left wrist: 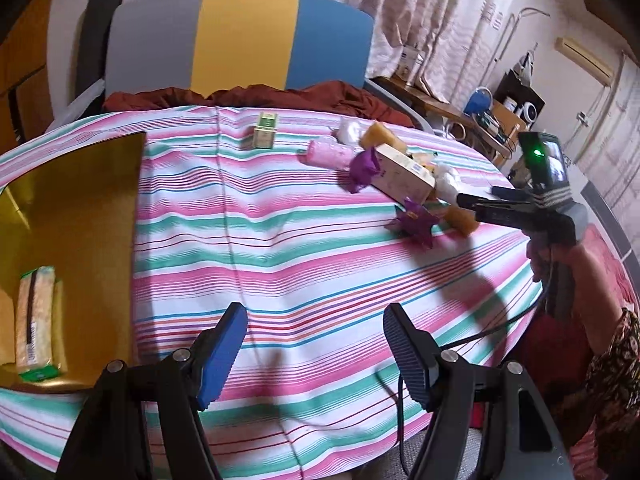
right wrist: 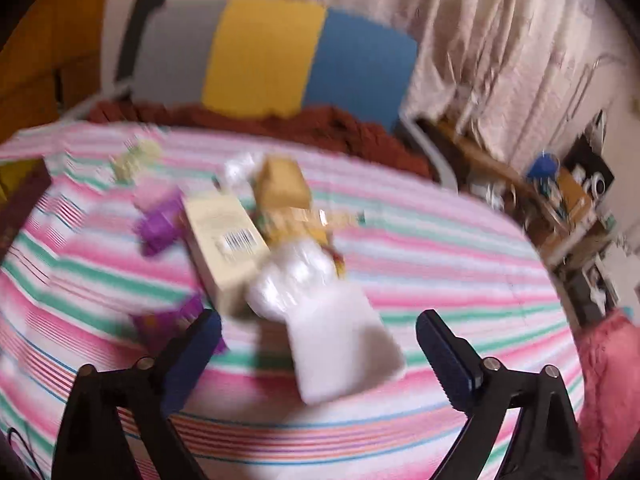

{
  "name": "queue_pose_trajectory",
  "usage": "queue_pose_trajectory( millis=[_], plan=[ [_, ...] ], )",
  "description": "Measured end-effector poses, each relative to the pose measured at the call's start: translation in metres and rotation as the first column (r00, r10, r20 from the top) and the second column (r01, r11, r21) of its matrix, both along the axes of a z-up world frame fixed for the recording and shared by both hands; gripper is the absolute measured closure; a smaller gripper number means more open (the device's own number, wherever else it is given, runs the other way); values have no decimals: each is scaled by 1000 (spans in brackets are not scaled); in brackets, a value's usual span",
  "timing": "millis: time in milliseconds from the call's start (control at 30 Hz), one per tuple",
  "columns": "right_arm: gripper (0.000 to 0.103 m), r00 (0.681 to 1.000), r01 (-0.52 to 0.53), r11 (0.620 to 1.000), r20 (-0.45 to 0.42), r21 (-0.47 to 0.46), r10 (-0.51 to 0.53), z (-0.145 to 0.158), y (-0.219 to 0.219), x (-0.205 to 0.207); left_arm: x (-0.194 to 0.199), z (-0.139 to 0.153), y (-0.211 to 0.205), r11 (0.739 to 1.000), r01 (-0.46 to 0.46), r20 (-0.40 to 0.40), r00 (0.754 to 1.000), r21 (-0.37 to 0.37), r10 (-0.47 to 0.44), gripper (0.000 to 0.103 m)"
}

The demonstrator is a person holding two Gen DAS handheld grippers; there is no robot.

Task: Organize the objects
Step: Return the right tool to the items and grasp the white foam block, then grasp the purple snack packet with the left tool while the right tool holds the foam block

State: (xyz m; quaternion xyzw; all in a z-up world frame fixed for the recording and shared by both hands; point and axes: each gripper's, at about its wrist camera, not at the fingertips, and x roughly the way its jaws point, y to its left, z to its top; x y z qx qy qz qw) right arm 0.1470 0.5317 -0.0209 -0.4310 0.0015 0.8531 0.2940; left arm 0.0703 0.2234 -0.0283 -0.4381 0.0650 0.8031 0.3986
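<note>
We judge the sorting barely begun. In the left wrist view only one item, a long packet with a green end [left wrist: 35, 322], lies inside the gold-lined box [left wrist: 88, 200] at the left edge of the striped tablecloth [left wrist: 280, 264]. Everything else is still out on the cloth: a small green-and-cream carton [left wrist: 265, 131] standing alone near the far edge, and, well apart from the box, a loose heap holding a pink roll [left wrist: 330, 154], a cream box [left wrist: 404, 174], two purple paper flowers [left wrist: 416, 222], tan sponge-like blocks [left wrist: 380, 136] and white plastic-wrapped bundles [left wrist: 446, 184].

Our left gripper [left wrist: 316, 354] hangs over bare cloth with its blue pads spread wide and nothing between them. Our right gripper [right wrist: 318, 354] is also spread and empty, pointed at the heap, with a white wrapped bundle [right wrist: 320, 320] lying on the cloth just ahead of the gap; we guess that is the next pick, though nothing is gripped yet.

The left view alone shows the gold box and what is in it, and it shows the right gripper [left wrist: 466, 200] from the side, reaching in beside the heap near a tan block. The right view, badly smeared, shows only a dark corner of the box at its left edge, but it gives the close look at the heap: the barcode on the cream box [right wrist: 228, 252] and the white bundle overlapping that box's near end.
</note>
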Motion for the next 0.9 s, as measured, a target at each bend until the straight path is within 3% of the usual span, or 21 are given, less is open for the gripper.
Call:
queue_pose_trajectory(
  millis=[33, 133, 267, 367, 600, 900],
  plan=[
    [22, 1000, 3, 1000, 14, -29, -3, -4, 5, 0, 1, -1, 3, 1000, 10, 2, 1000, -5, -10, 31],
    [25, 999, 20, 999, 45, -50, -18, -12, 12, -1, 3, -3, 10, 1000, 29, 7, 1000, -11, -29, 31],
    [44, 997, 48, 996, 72, -79, -42, -14, 18, 4, 1, -7, 21, 999, 49, 16, 999, -23, -49, 31],
    [45, 996, 68, 991, 74, -115, -59, -16, 21, 10, -3, -9, 31, 998, 59, 25, 998, -29, -58, 31],
    [46, 985, 155, 957, -33, -243, -168, -6, 40, 33, -12, -14, 65, 992, 106, 29, 994, -69, -104, 31],
    [46, 904, 272, 897, -227, -349, -362, 17, 66, 69, -17, -26, 142, 968, 228, 25, 974, -108, -227, 24]
  ],
)
